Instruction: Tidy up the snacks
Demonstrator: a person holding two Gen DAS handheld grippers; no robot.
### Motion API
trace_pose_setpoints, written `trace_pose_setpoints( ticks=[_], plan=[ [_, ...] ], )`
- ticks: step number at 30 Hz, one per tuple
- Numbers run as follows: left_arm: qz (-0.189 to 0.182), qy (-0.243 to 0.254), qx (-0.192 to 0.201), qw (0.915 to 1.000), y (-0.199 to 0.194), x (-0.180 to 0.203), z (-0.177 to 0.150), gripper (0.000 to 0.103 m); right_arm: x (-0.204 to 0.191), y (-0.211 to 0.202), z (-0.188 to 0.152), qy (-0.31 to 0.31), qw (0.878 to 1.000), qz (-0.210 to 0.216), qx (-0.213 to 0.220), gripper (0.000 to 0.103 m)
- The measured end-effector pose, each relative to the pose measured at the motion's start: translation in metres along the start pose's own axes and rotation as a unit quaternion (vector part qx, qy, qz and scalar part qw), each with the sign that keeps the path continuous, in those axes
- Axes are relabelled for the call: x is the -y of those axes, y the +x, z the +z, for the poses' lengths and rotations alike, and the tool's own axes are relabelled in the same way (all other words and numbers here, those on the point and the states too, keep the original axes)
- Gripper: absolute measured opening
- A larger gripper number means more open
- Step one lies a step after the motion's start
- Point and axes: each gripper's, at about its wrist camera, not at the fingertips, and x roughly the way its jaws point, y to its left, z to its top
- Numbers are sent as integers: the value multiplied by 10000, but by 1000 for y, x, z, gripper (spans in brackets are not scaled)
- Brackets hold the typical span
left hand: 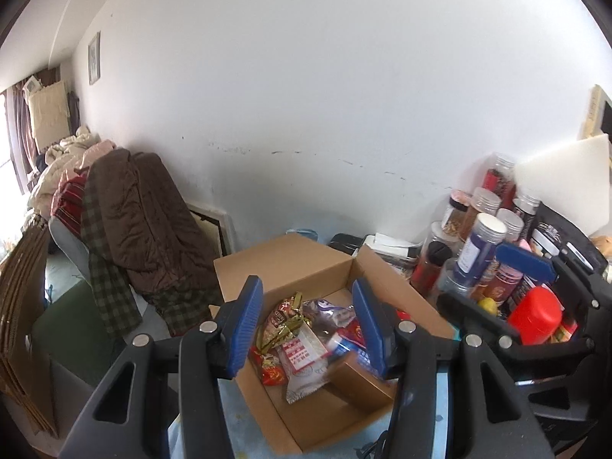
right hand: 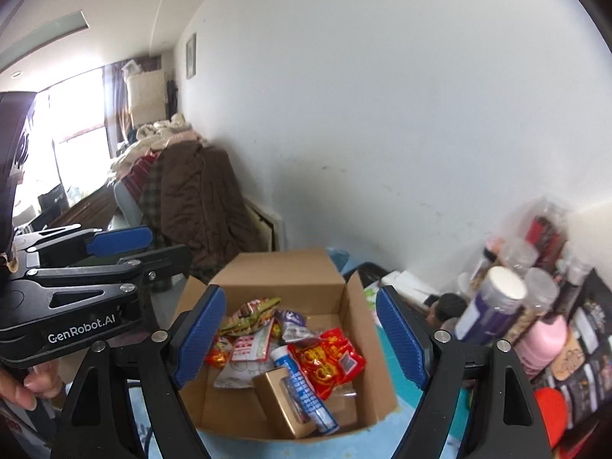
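An open cardboard box (left hand: 283,260) (right hand: 283,267) stands on the light blue table cover and holds several snacks. Among them are a red packet (right hand: 329,359), a blue and white tube (right hand: 302,386), a gold box (right hand: 279,401), a green-gold packet (right hand: 252,313) and a white and red sachet (left hand: 302,355). My left gripper (left hand: 308,325) (right hand: 134,252) hovers above the box's near left side, open, with nothing between its blue pads. Beside it on the right, my right gripper (right hand: 302,336) (left hand: 501,290) hangs over the box, jaws wide and empty.
Several jars and bottles (left hand: 482,244) (right hand: 493,302) crowd the table to the right of the box, with a red-capped one (left hand: 535,313) nearest. A brown coat (left hand: 141,222) hangs over a chair at the left. Flattened cardboard (left hand: 19,325) leans at the far left. A hand (right hand: 26,382) grips the left tool.
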Motion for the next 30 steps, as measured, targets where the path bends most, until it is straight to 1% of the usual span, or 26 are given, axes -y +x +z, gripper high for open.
trace_pose_setpoints(
  ticks=[3, 4, 5, 6, 7, 9, 11, 12, 16, 22, 26, 30],
  plan=[
    [22, 123, 105, 9999, -20, 7, -5, 49, -1, -22, -3, -4, 9999, -49, 155, 85],
    [26, 139, 138, 9998, -26, 9, -7, 58, -1, -28, -5, 4, 9998, -61, 201, 86],
    [68, 140, 219, 9996, -35, 10, -11, 69, -2, -35, -6, 9, 9997, -92, 228, 86],
    [144, 151, 298, 9993, -42, 10, -14, 77, -2, -39, -8, 10, 9996, -110, 245, 86],
    [205, 165, 415, 9988, -51, 11, -18, 80, -3, -47, -12, 11, 9995, -143, 290, 86],
    [185, 163, 495, 9985, -63, 13, -25, 81, -4, -59, -17, 5, 9992, -190, 338, 87],
    [103, 136, 512, 9985, -75, 15, -32, 81, -6, -73, -24, 9, 9989, -249, 394, 92],
    [98, 131, 524, 9985, -79, 16, -36, 81, -7, -81, -28, 14, 9987, -269, 434, 93],
    [110, 209, 579, 9980, -98, 23, -52, 81, -11, -100, -43, 31, 9984, -270, 492, 94],
    [-30, 259, 553, 9981, -123, 34, -82, 81, -15, -130, -78, 147, 9983, -171, 531, 94],
    [-85, 218, 535, 9983, -134, 41, -103, 81, -16, -139, -101, 197, 9987, -99, 451, 94],
    [-103, 155, 481, 9987, -140, 47, -120, 81, -16, -147, -118, 219, 9988, -168, 416, 94]
  ],
)
